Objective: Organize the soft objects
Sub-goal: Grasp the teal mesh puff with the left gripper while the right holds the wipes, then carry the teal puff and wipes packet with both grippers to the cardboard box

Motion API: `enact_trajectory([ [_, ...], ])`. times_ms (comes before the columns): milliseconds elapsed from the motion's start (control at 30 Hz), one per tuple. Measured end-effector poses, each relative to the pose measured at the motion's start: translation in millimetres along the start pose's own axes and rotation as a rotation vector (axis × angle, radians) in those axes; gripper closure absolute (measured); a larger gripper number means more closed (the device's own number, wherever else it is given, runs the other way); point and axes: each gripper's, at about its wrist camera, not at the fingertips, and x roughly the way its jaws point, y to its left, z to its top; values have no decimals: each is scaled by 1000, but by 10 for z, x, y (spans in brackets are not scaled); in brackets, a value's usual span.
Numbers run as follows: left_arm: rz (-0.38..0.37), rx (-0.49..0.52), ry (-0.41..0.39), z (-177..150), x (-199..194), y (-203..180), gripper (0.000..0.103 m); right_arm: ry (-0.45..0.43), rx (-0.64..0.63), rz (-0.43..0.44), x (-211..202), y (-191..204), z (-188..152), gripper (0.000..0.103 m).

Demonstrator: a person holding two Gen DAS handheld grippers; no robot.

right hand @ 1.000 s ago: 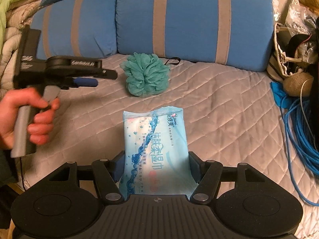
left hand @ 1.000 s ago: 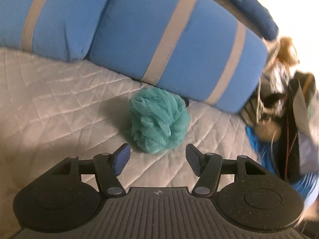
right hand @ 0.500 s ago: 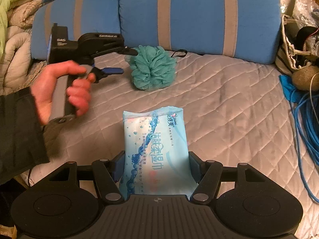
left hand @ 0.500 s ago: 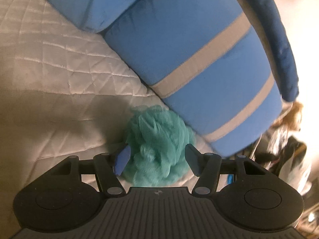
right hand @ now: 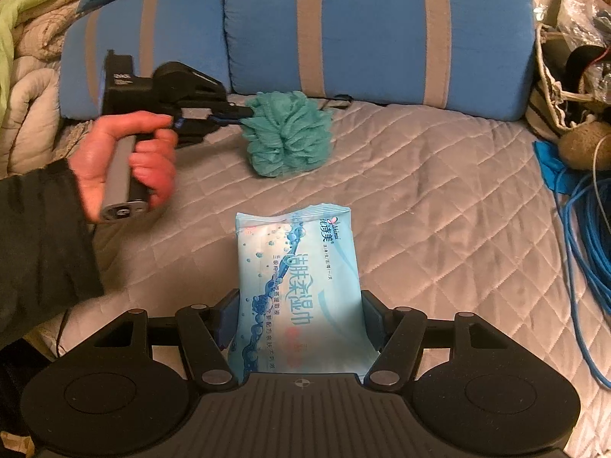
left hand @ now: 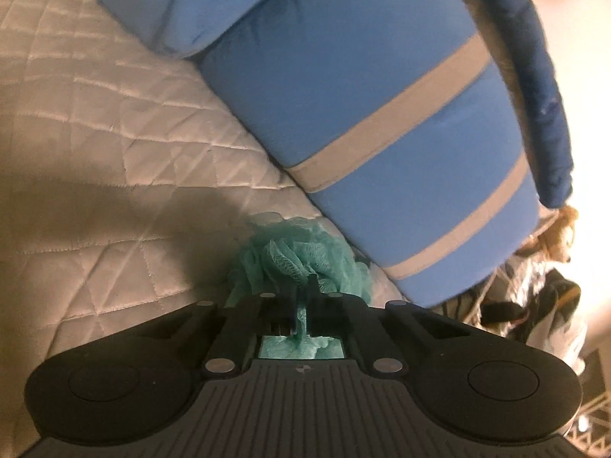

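Observation:
A teal mesh bath sponge (left hand: 301, 263) lies on the grey quilted cover by the blue pillows; it also shows in the right wrist view (right hand: 286, 133). My left gripper (left hand: 303, 297) is shut on the sponge's near side, with mesh pinched between the fingers. In the right wrist view the left gripper (right hand: 236, 112) reaches the sponge from the left. My right gripper (right hand: 299, 316) is shut on a light blue pack of wet wipes (right hand: 298, 278), holding its near end above the cover.
Two blue pillows with grey stripes (right hand: 374, 30) lean along the back. A grey quilted cover (right hand: 439, 198) spreads underneath. Blue cable coils (right hand: 588, 236) and a cluttered bag (right hand: 565, 87) sit at the right. Rumpled bedding (right hand: 26, 57) lies at the left.
My left gripper moved forward onto the sponge and closed on it. The right gripper kept holding the wipes pack, almost unmoved.

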Motion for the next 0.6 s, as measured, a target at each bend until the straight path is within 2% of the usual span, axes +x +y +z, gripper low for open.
enact_trajectory([
  [333, -26, 174, 6, -150, -478, -261, 101, -8, 4, -16, 48, 5, 4, 36],
  [467, 13, 277, -6, -241, -733, -373, 101, -12, -5, -10, 60, 76, 2, 36],
  [600, 84, 362, -14, -363, -952, -435, 101, -7, 0, -9, 85, 108, 4, 36],
])
